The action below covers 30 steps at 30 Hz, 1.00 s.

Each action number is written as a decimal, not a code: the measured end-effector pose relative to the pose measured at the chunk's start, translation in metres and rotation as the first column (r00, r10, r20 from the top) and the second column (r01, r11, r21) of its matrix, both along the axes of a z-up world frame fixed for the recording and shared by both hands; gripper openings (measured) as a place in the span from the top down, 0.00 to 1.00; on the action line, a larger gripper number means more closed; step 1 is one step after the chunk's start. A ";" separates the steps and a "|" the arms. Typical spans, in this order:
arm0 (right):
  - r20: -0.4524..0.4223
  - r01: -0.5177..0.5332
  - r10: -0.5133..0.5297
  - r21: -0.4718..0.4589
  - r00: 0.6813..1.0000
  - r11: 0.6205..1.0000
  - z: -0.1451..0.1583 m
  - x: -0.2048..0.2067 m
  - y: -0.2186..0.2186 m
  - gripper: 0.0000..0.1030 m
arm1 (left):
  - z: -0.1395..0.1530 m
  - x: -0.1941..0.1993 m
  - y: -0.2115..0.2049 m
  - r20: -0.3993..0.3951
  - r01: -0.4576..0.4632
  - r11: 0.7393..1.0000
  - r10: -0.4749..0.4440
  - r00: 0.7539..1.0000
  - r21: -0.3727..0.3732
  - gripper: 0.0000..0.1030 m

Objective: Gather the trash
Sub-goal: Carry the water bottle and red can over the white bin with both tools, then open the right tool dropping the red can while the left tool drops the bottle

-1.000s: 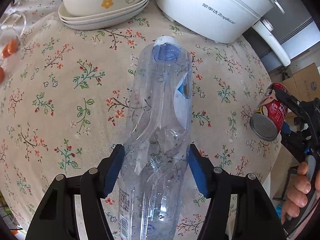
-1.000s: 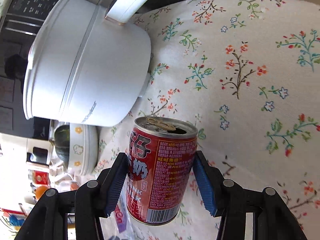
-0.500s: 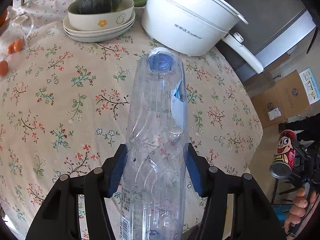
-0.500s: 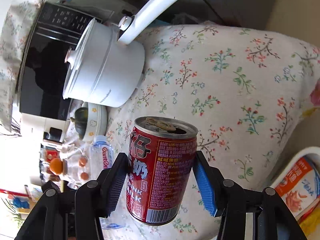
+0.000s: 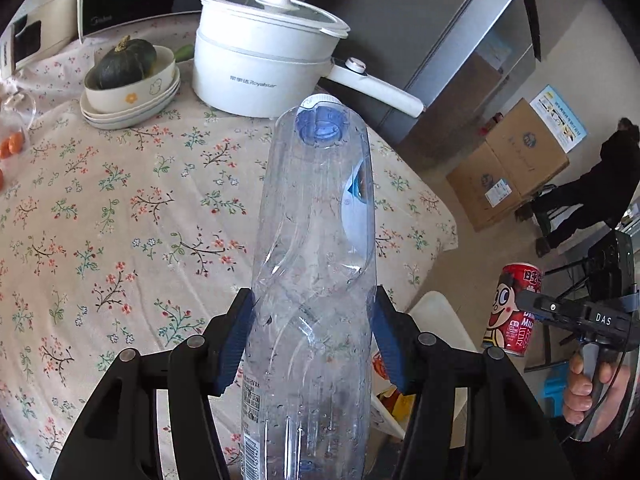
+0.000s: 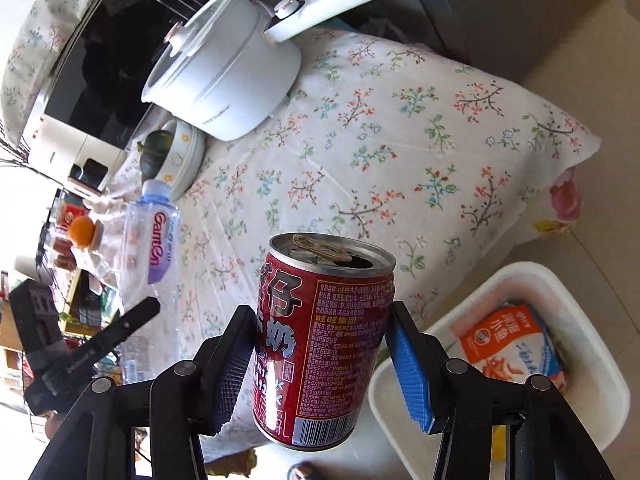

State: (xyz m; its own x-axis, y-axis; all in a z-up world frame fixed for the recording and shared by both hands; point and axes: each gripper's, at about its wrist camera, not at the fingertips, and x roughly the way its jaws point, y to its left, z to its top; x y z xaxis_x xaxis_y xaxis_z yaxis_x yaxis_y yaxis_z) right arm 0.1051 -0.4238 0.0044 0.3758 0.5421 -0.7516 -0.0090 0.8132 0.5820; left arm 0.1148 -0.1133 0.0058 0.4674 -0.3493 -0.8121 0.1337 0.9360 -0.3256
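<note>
Gripping a plastic bottle (image 5: 316, 280) left, red can (image 6: 320, 344) right

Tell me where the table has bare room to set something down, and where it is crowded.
The flowered tablecloth is bare across its wide middle, from the stacked bowls and white pot forward to the near edge and the corner above the white bin. The back edge is crowded: pot, bowls with the pumpkin, oranges at far left.
</note>
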 end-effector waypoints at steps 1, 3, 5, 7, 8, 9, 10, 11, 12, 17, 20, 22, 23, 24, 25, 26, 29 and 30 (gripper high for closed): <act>-0.004 -0.006 0.006 -0.014 1.000 1.000 -0.002 -0.005 -0.004 0.44 | -0.002 -0.003 -0.010 -0.009 0.020 1.000 -0.020 1.000 -0.008 0.41; -0.017 -0.008 0.008 -0.044 1.000 0.999 -0.008 -0.014 -0.011 0.44 | -0.006 -0.010 -0.029 -0.030 0.059 0.998 -0.060 0.998 -0.038 0.41; -0.034 -0.013 0.010 -0.079 0.999 0.997 -0.014 -0.022 -0.018 0.44 | -0.008 -0.018 -0.050 -0.024 0.100 0.994 -0.101 0.995 -0.036 0.41; -0.052 -0.013 0.008 -0.116 0.999 0.993 -0.021 -0.029 -0.027 0.44 | -0.013 -0.025 -0.069 -0.024 0.136 0.990 -0.137 0.990 -0.029 0.41; -0.061 -0.015 0.007 -0.132 0.998 0.991 -0.025 -0.032 -0.030 0.44 | -0.016 -0.028 -0.078 -0.030 0.153 0.988 -0.154 0.988 -0.028 0.41; -0.071 -0.018 0.007 -0.152 0.997 0.988 -0.029 -0.035 -0.034 0.44 | -0.020 -0.031 -0.087 -0.039 0.168 0.985 -0.169 0.985 -0.029 0.41; -0.080 -0.024 0.010 -0.176 0.997 0.984 -0.034 -0.038 -0.037 0.44 | -0.024 -0.034 -0.095 -0.048 0.185 0.982 -0.186 0.981 -0.033 0.41; -0.092 -0.031 0.012 -0.201 0.996 0.979 -0.039 -0.040 -0.039 0.44 | -0.028 -0.037 -0.104 -0.055 0.202 0.979 -0.203 0.978 -0.034 0.41; -0.107 -0.035 0.011 -0.224 0.994 0.974 -0.045 -0.043 -0.041 0.44 | -0.032 -0.041 -0.112 -0.060 0.216 0.976 -0.218 0.974 -0.033 0.41; -0.178 -0.068 0.011 -0.319 0.984 0.945 -0.075 -0.050 -0.048 0.44 | -0.051 -0.055 -0.144 -0.087 0.275 0.961 -0.277 0.957 -0.036 0.41; -0.199 -0.088 0.013 -0.374 0.980 0.923 -0.085 -0.052 -0.051 0.44 | -0.061 -0.059 -0.157 -0.112 0.291 0.956 -0.293 0.949 -0.040 0.41; -0.204 -0.104 0.022 -0.401 0.979 0.910 -0.089 -0.053 -0.051 0.44 | -0.067 -0.060 -0.160 -0.127 0.292 0.955 -0.295 0.947 -0.045 0.41; -0.209 -0.115 0.029 -0.412 0.978 0.904 -0.091 -0.055 -0.051 0.45 | -0.069 -0.060 -0.163 -0.132 0.298 0.954 -0.301 0.944 -0.041 0.41; -0.213 -0.126 0.037 -0.422 0.976 0.898 -0.093 -0.056 -0.051 0.45 | -0.070 -0.059 -0.164 -0.134 0.302 0.953 -0.304 0.943 -0.037 0.41; -0.216 -0.136 0.044 -0.434 0.975 0.891 -0.095 -0.058 -0.051 0.45 | -0.072 -0.059 -0.166 -0.138 0.306 0.952 -0.307 0.942 -0.034 0.41; -0.224 -0.146 0.048 -0.446 0.973 0.883 -0.099 -0.058 -0.051 0.46 | -0.074 -0.059 -0.168 -0.143 0.310 0.950 -0.311 0.939 -0.034 0.40; -0.258 -0.166 0.044 -0.473 0.965 0.865 -0.113 -0.058 -0.053 0.46 | -0.079 -0.056 -0.170 -0.151 0.318 0.948 -0.319 0.936 -0.036 0.40; -0.268 -0.174 0.045 -0.478 0.962 0.861 -0.116 -0.058 -0.054 0.46 | -0.079 -0.056 -0.172 -0.152 0.321 0.946 -0.323 0.934 -0.034 0.40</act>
State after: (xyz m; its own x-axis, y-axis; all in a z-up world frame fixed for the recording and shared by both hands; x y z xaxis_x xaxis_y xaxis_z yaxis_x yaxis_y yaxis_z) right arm 0.0468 -0.4779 -0.1116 0.1099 0.1029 -0.9886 -0.0283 0.9945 0.1004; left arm 0.0588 -0.2854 -0.0734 0.1989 -0.4675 -0.8613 0.3751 0.8483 -0.3738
